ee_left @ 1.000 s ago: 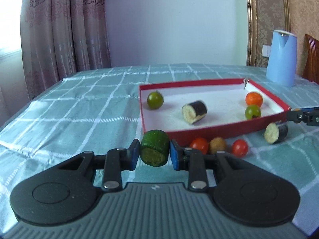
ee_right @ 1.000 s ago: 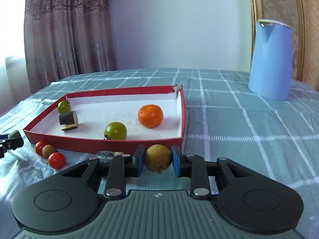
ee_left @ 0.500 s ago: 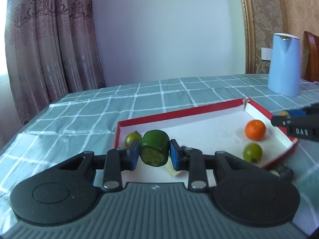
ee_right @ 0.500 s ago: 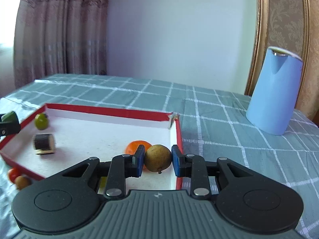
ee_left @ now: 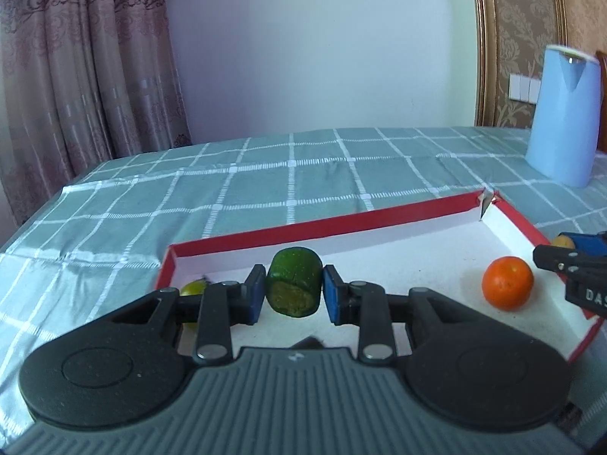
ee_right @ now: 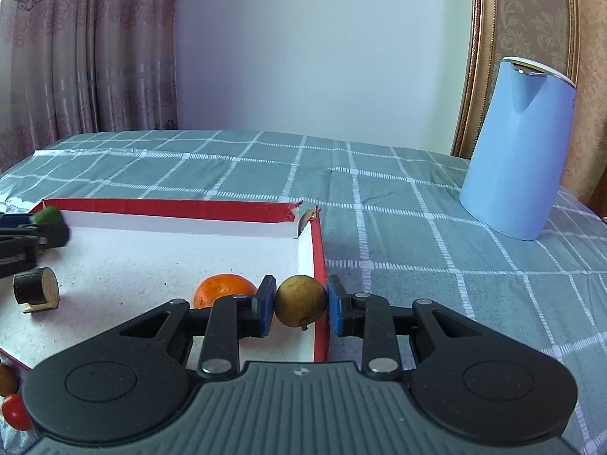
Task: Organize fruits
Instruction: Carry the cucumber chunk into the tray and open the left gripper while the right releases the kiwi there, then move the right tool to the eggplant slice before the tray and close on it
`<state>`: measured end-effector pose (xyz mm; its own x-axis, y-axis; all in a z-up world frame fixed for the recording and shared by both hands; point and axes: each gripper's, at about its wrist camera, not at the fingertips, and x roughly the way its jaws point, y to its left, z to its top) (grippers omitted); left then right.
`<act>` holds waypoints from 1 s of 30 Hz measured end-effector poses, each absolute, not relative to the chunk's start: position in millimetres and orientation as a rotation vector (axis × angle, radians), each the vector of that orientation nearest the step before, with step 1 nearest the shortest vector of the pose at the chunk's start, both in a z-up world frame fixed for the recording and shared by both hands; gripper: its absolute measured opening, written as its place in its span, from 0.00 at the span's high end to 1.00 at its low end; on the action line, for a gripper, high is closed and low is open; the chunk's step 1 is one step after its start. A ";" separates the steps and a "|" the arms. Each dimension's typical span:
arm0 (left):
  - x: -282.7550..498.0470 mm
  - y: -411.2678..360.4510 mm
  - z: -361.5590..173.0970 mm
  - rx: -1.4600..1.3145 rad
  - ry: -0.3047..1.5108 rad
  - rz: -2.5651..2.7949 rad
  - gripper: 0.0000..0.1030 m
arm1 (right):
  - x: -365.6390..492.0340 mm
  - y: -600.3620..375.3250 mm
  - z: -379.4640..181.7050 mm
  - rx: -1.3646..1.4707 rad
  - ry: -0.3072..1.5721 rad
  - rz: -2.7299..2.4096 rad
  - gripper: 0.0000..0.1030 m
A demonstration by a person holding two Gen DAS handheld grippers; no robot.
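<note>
My left gripper (ee_left: 293, 294) is shut on a green cucumber chunk (ee_left: 294, 284) and holds it over the left part of the red-walled white tray (ee_left: 326, 223). An orange (ee_left: 507, 282) and a small green fruit (ee_left: 191, 288) lie in the tray. My right gripper (ee_right: 300, 305) is shut on a brown-yellow round fruit (ee_right: 299, 299), held above the tray's right wall (ee_right: 318, 261). In the right wrist view the orange (ee_right: 222, 288) and an eggplant chunk (ee_right: 36, 290) lie inside the tray. The right gripper also shows at the left wrist view's right edge (ee_left: 569, 265).
A light blue kettle (ee_right: 519, 148) stands on the checked green tablecloth (ee_right: 436, 265) to the right, beyond the tray. A red cherry tomato (ee_right: 15, 411) and a brown fruit (ee_right: 5, 379) lie outside the tray's near edge. Curtains hang behind the table.
Both grippers have moved forward and up over the tray, each still holding its fruit. The left one went from in front of the tray's near wall to above its floor.
</note>
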<state>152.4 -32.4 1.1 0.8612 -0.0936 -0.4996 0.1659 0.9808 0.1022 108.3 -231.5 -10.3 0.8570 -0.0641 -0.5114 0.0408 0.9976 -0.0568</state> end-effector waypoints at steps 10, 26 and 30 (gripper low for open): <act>171.1 -44.3 -12.3 0.159 0.572 -0.132 0.72 | 141.7 -224.3 -7.3 -0.065 0.544 -0.090 0.73; 166.3 -41.7 -13.6 0.167 0.532 -0.108 0.49 | 148.8 -232.6 -11.1 0.008 0.573 -0.072 0.37; 159.9 -38.7 -11.0 0.161 0.486 -0.096 0.36 | 145.0 -232.4 -11.6 0.008 0.566 -0.078 0.37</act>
<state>159.9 -38.7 -11.0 0.8802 -0.0533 -0.4715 0.1300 0.9828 0.1315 145.0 -232.4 -11.6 0.8414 -0.0717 -0.5357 0.0761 0.9970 -0.0140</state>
